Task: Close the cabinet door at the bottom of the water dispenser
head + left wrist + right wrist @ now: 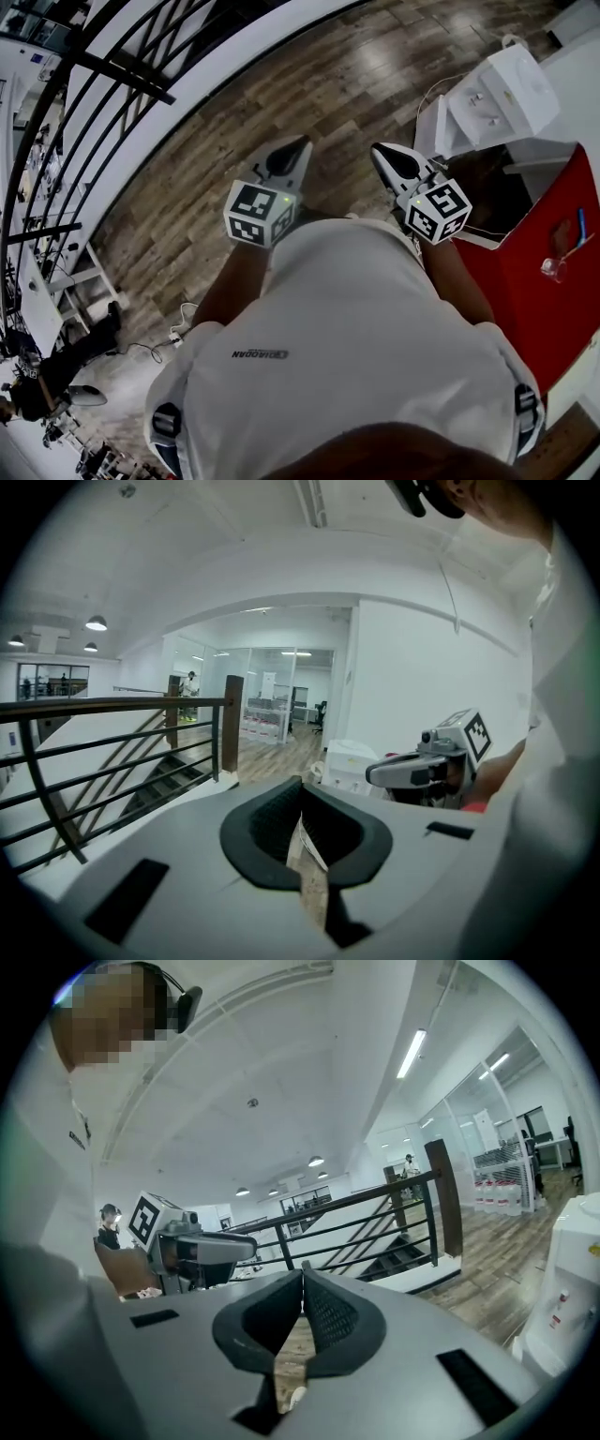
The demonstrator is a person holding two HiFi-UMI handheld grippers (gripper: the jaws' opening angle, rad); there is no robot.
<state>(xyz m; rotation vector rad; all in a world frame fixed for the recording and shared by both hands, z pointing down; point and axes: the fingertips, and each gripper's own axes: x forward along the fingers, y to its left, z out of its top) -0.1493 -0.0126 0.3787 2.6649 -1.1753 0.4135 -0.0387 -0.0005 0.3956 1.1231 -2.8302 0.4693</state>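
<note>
The white water dispenser [502, 94] stands at the upper right of the head view, beyond a red counter. A white panel [431, 127] juts out at its lower left; whether this is the cabinet door I cannot tell. I hold both grippers in front of my chest, well short of the dispenser. The left gripper [298, 145] is shut and empty, its tips meeting [301, 782]. The right gripper [380, 150] is shut and empty too [302, 1269]. The dispenser [349, 761] shows behind the left jaws, and it also sits at the right edge [572, 1279] of the right gripper view.
A red counter [544, 253] with a clear cup and a pen stands at my right. A black stair railing [103, 84] with a white ledge runs along the upper left. Wood plank floor [337, 84] lies between the railing and the dispenser. Cables lie on the floor at lower left.
</note>
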